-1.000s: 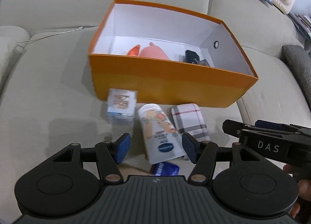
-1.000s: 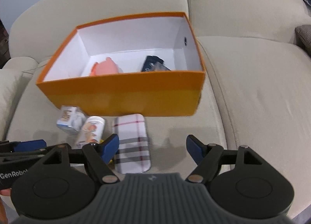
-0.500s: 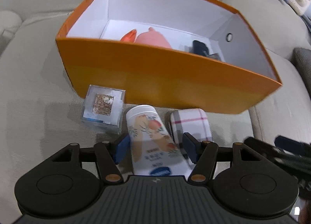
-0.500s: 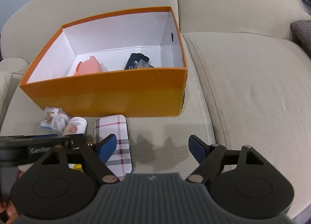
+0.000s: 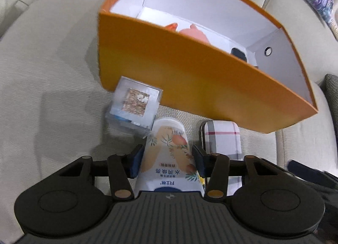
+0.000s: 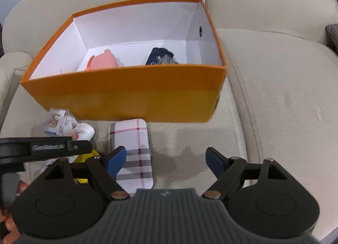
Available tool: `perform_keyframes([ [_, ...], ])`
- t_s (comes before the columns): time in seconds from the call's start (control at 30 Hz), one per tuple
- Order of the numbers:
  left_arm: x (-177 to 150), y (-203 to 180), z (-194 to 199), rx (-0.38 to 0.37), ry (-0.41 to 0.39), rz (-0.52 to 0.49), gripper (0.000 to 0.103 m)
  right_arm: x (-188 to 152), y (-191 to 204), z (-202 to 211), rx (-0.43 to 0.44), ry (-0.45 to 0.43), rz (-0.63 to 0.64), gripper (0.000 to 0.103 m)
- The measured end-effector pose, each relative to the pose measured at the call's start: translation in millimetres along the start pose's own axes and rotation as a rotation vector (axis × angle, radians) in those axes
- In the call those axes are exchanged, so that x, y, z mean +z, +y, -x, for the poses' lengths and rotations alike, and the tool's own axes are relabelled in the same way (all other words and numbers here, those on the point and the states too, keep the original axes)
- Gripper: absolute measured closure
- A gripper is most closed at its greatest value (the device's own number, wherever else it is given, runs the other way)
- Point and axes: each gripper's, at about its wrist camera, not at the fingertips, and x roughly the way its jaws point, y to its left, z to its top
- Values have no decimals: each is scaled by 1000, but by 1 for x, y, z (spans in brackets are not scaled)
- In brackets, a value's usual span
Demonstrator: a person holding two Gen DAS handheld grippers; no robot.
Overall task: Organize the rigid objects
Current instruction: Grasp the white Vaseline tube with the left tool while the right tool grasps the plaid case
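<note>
The left gripper (image 5: 166,162) has just been closing its fingers onto the lotion tube (image 5: 169,159), which lies on the sofa (image 5: 42,74) with its long axis toward 12 o'clock, at the orange box (image 5: 190,79). The right gripper (image 6: 165,158) hangs spread and empty, the plaid case (image 6: 132,151) at its 10 o'clock.

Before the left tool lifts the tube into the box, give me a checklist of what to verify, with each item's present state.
1. Tube between the left tool pads: ok; jaws have just been closing on it.
2. Pads pressing firmly on the tube: cannot tell; they sit right at its sides.
3. Tube free of the clear cube and plaid case: not ok; the cube crowds its cap.
4. Room in the box: ok; bare floor shows beside the pink toy and dark item.
5. Right tool clear of the lift: ok; open, holding nothing, over the case's right.
</note>
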Motion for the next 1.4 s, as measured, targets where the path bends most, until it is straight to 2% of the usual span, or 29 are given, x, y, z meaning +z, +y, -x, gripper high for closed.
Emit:
perform_keyframes([
  [0.17, -4, 16, 18, 19, -2, -8, 47, 2, 9, -18, 35, 29, -22, 20],
  [0.2, -3, 17, 18, 24, 0, -6, 52, 3, 12, -22, 38, 37, -22, 20],
  [0.23, -3, 21, 20, 29, 5, -6, 63, 3, 15, -26, 42, 48, -20, 20],
  [0.33, -2, 35, 24, 32, 6, 6, 64, 4, 21, -37, 52, 70, -29, 20],
  [0.47, -1, 47, 24, 29, 10, -3, 57, 6, 30, -48, 37, 86, -42, 20],
  [0.53, 0, 48, 22, 11, 21, -13, 46, 7, 34, -53, 24, 93, -33, 20],
  [0.67, -2, 39, 25, -32, 30, -52, 44, 9, 39, -61, 8, 114, -29, 20],
  [0.73, -4, 31, 26, -53, 36, -82, 36, 9, 39, -62, 2, 117, -28, 20],
  [0.8, -6, 24, 23, -52, 47, -110, 36, 12, 41, -65, -1, 118, -29, 20],
  [0.97, -11, 12, 5, 13, 107, -182, 37, 10, 41, -68, 11, 136, -30, 19],
  [1.1, -11, 8, -5, 96, 98, -224, 36, 13, 38, -69, 12, 134, -22, 18],
  [1.27, -5, 19, 0, 137, 70, -202, 36, 13, 35, -71, 10, 132, -21, 18],
  [1.4, 3, 33, -2, 156, 77, -153, 35, 15, 32, -71, -36, 132, -25, 18],
])
